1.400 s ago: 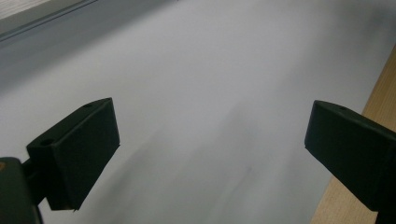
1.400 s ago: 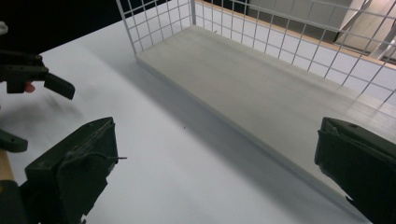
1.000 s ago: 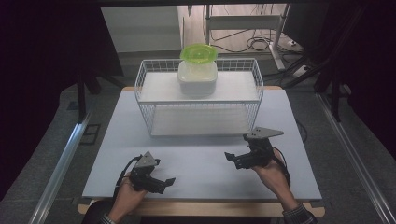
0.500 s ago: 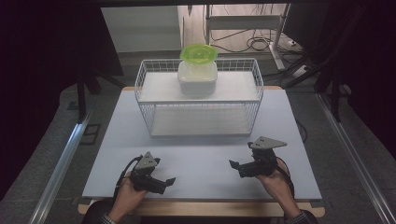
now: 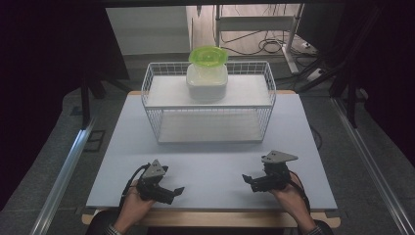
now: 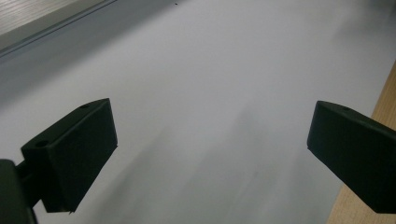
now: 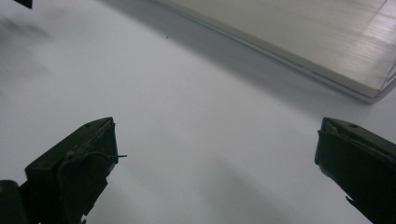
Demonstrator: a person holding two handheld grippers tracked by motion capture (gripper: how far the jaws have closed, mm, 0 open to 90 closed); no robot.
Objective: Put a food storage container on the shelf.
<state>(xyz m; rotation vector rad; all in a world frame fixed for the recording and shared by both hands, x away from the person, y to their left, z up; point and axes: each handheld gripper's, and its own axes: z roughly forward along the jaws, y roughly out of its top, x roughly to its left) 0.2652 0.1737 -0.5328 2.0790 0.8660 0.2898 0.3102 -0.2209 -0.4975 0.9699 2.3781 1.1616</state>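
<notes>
A white wire rack stands at the back of the pale table. On its upper shelf sits a white lidded container with a green bowl on top. My left gripper rests low near the front left edge, open, jaws pointing right with nothing between them. The right gripper sits near the front right, also open and empty, jaws pointing left. In the left gripper view my gripper hangs over bare table. Over bare table too is my gripper in the right gripper view, the rack's base ahead.
The table's wooden front edge runs just under both hands. Metal rails flank the table on the floor. Cables and a metal frame lie behind the rack. Open table surface lies between the grippers and the rack.
The right gripper has come down and back toward the front edge of the table. The left gripper has barely shifted.
</notes>
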